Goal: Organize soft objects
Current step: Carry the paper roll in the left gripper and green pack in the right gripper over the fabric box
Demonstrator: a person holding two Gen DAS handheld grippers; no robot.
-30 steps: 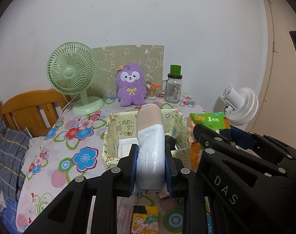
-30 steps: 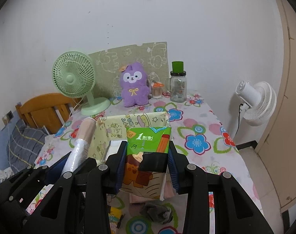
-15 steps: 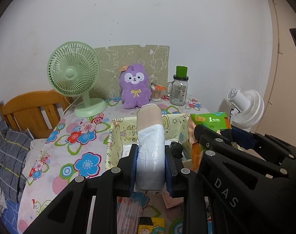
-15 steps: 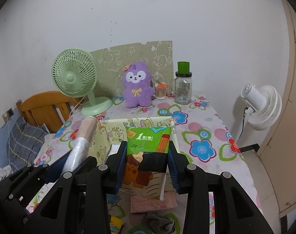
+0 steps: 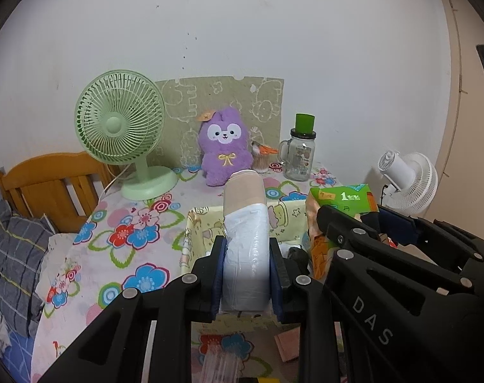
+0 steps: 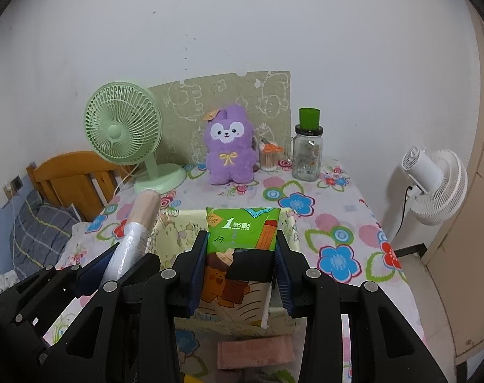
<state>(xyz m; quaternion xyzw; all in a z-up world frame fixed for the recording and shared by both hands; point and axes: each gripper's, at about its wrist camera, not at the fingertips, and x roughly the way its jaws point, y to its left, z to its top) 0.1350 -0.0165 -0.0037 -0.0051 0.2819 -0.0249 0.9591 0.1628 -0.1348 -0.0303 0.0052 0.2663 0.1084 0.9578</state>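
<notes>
My left gripper is shut on a roll wrapped in clear plastic with a beige end, held above a pale yellow fabric basket. The roll also shows in the right wrist view. My right gripper is shut on a green and orange tissue pack, held over the same basket. The pack shows in the left wrist view to the right of the roll. A purple plush toy sits at the back of the table.
A green desk fan stands back left; a glass jar with a green lid and a toothpick holder back right. A pink packet lies near the table's front. A wooden chair and a white fan flank the table.
Both grippers have risen and moved forward with their loads, so they now sit over the basket. The dark cloth and small packet at the table's front have slipped out of view.
</notes>
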